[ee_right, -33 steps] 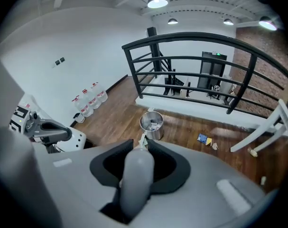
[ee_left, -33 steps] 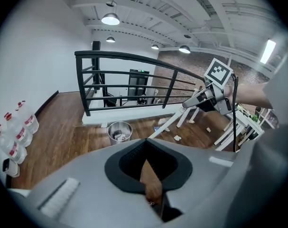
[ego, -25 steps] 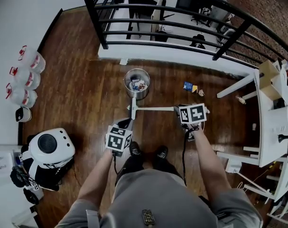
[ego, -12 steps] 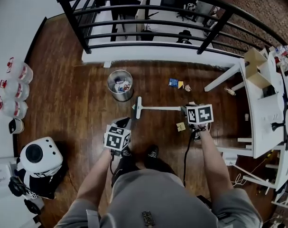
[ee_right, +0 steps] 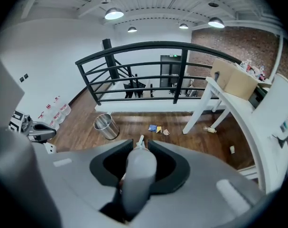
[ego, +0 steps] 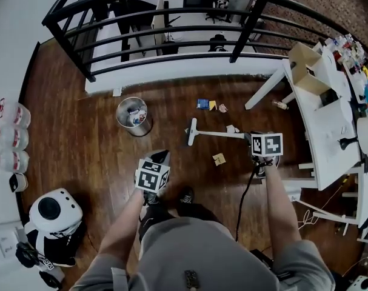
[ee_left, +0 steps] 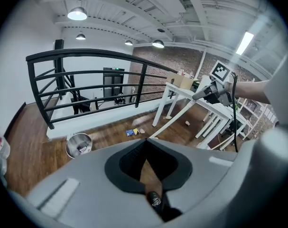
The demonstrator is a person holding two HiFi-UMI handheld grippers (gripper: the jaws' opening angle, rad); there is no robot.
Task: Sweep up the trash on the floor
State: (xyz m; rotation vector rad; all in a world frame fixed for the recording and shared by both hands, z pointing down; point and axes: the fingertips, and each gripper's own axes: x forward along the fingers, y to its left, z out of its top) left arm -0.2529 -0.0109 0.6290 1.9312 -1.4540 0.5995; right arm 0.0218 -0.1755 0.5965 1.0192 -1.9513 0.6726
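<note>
While the metal bin (ego: pixel 139 128) near the railing (ego: pixel 171 26) holds scraps, loose trash (ego: pixel 204 104) lies on the floor (ego: pixel 80 144) beyond the broom (ego: pixel 215 133). The right gripper (ego: pixel 251 138) is clamped on the broom's handle. The left gripper (ego: pixel 161 157) has its jaws together.

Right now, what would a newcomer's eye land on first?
The white broom, slanting from the right gripper's jaws down to the dark wood floor. Past its head, bright scraps lie before the black railing, a steel bin to their left. The left gripper's jaws pinch a thin dark handle.
</note>
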